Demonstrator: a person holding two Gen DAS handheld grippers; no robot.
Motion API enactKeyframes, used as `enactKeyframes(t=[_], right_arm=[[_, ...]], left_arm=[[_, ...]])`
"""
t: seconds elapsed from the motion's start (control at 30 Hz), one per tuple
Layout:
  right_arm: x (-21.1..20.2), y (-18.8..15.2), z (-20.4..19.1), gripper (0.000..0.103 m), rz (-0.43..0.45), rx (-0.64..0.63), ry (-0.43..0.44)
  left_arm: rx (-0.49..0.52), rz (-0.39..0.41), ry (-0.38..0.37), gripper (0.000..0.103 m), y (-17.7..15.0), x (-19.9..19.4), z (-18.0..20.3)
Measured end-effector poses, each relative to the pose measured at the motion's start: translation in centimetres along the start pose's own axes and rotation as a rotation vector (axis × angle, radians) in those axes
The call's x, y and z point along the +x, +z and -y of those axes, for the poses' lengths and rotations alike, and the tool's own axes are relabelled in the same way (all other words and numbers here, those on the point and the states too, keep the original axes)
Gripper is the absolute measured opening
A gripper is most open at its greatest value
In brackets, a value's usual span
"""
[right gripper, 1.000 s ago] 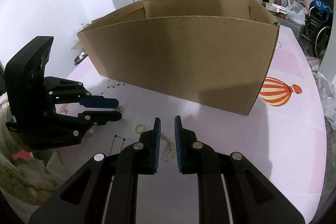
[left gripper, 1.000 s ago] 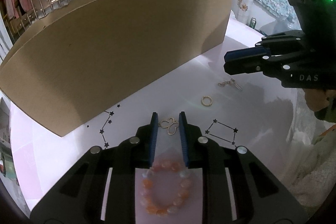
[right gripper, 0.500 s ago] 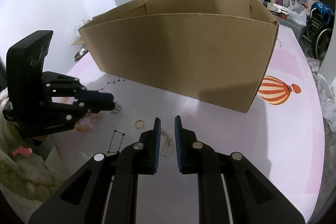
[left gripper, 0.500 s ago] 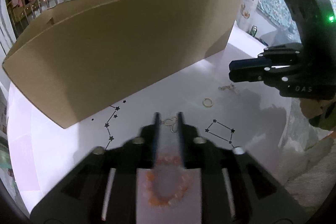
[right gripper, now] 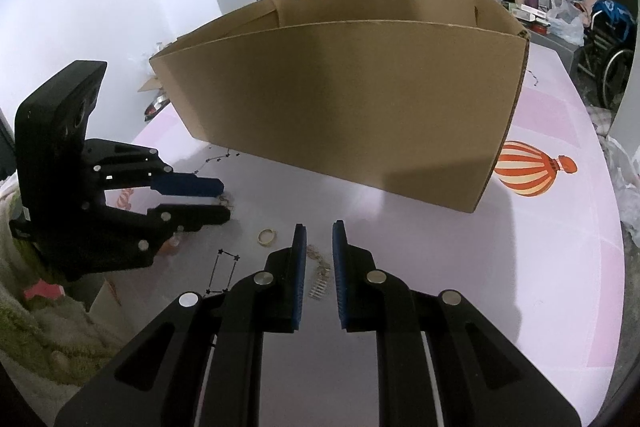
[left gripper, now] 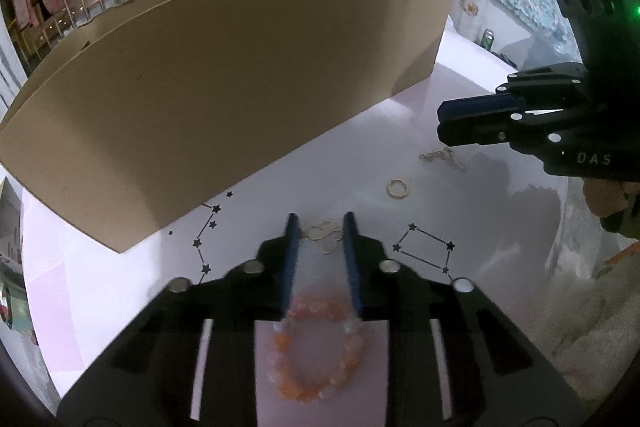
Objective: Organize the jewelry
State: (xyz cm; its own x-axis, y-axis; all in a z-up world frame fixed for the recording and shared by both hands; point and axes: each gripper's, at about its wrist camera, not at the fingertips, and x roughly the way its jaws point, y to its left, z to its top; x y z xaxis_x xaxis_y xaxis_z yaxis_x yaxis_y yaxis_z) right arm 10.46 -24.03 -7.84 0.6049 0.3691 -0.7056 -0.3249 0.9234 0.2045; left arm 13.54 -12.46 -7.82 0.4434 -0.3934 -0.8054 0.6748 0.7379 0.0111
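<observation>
A gold looped piece [left gripper: 325,235] lies on the table between the tips of my left gripper [left gripper: 319,227], whose jaws are closing with a gap still showing on both sides of it. Under that gripper an orange bead bracelet [left gripper: 316,347] rests on a white card. A gold ring [left gripper: 398,188] and a small chain piece [left gripper: 444,159] lie further right, below my right gripper [left gripper: 442,127]. In the right wrist view the chain piece [right gripper: 318,279] lies on the table under the narrowly open right gripper [right gripper: 319,230], untouched. The ring [right gripper: 266,237] and the left gripper [right gripper: 225,202] are to its left.
A large open cardboard box [right gripper: 340,107] stands across the back of the pink-white table [right gripper: 540,287], close behind the jewelry. Constellation prints and a striped balloon print [right gripper: 528,167] mark the tabletop. Fluffy fabric [right gripper: 40,327] lies at the near left edge.
The left wrist view shifted slightly and blurred midway; the gold looped piece stays between the left tips. The right gripper has not moved.
</observation>
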Motion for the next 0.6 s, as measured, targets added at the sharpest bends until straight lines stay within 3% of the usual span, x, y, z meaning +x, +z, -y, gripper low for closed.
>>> enactKeyframes(t=[0.17, 0.23, 0.5, 0.53, 0.6], right_arm=[[-0.1, -0.1, 0.2, 0.014, 0.008, 0.009, 0.004], [-0.1, -0.2, 0.3, 0.014, 0.008, 0.009, 0.006], [-0.4, 0.0, 0.4, 0.014, 0.01, 0.0, 0.004], [-0.4, 0.1, 0.4, 0.014, 0.01, 0.001, 0.004], [-0.4, 0.1, 0.4, 0.014, 0.01, 0.003, 0.003]], left_arm=[[-0.004, -0.008, -0.002, 0.019, -0.1, -0.2, -0.3], [-0.005, -0.004, -0.001, 0.0, -0.2, -0.3, -0.2], [-0.053, 0.003, -0.027, 0.0, -0.2, -0.8, -1.1], [-0.059, 0.007, -0.03, 0.004, -0.2, -1.0, -1.1], [-0.064, 0.014, -0.033, 0.028, -0.3, -1.4, -1.2]])
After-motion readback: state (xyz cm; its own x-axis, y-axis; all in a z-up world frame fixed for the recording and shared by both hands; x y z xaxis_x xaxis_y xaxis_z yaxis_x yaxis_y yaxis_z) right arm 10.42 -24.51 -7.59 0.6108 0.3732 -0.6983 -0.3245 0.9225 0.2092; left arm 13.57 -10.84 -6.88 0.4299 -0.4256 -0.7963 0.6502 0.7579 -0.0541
